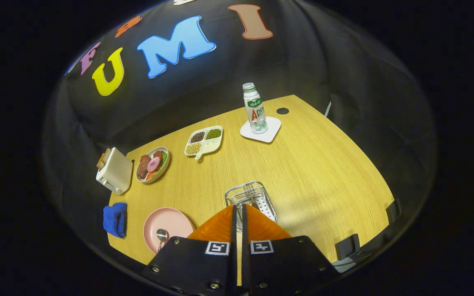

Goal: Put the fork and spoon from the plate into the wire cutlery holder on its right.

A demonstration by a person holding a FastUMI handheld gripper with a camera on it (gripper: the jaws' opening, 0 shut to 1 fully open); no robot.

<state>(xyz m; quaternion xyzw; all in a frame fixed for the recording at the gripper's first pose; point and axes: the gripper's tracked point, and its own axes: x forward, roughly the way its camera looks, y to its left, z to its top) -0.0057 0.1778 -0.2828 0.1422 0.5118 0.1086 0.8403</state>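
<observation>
The claw has its two wedge-shaped fingers drawn almost together, with a thin slit between them through which something slim and metallic shows; whether they press on it cannot be told. Just beyond the fingertips sits the wire cutlery holder, a rounded rectangular basket of shiny thin rods with a perforated floor. To its left lies a round, smooth pink plate, with a polished metal spoon resting on it. The table has a pale wood-grain top. Farther off stand a plastic bottle on a square white coaster, a divided dish of beans, a bowl of food, a boxy white toaster and a crumpled blue cloth.
</observation>
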